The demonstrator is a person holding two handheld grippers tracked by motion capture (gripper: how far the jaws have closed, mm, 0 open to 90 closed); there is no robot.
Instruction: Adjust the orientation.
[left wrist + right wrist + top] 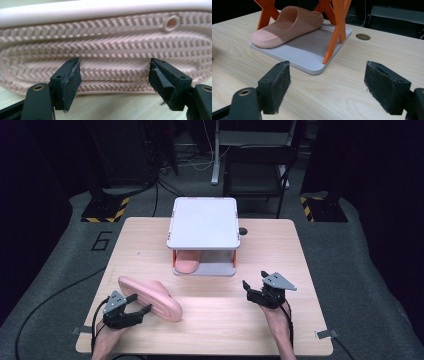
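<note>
Slipper (150,298) lying sole-out on table (215,320); left tool (136,304) gaping beside it, right tool (255,281) hanging open, empty.

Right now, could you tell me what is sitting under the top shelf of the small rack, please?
A pink slipper lies on the lower shelf, toe pointing out the front. From above, the top shelf covers its heel end, so only the toe pokes out.
</note>
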